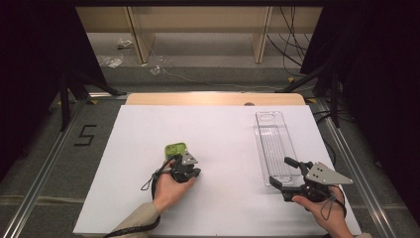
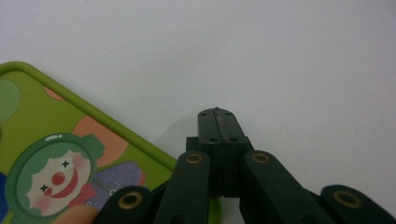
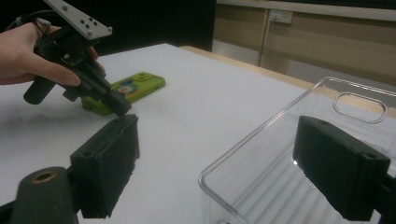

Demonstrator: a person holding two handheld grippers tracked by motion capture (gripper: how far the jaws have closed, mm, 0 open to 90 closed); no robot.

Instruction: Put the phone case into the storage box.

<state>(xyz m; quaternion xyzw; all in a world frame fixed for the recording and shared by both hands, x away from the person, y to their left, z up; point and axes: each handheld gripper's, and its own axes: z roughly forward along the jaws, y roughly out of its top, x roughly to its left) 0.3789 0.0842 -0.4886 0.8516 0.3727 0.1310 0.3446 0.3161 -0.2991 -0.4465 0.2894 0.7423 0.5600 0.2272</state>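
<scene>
Left gripper [image 2: 218, 122] closed, empty, beside 1 green phone case [image 1: 175, 149]; right gripper [image 1: 286, 173] open around 1 clear tray's [image 1: 274, 139] end.

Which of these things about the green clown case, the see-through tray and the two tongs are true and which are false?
1. The left tongs are shut with nothing between them. True.
2. The green case lies inside the clear tray. False: it lies on the white table, apart from the tray.
3. The right tongs are open, with the tray's near corner between their jaws. True.
4. The tray is full of toys. False: nothing can be seen in it.
5. The case has a clown picture on it. True.
6. The left tongs are holding the case up in the air. False: the case lies flat beside their tip.
</scene>
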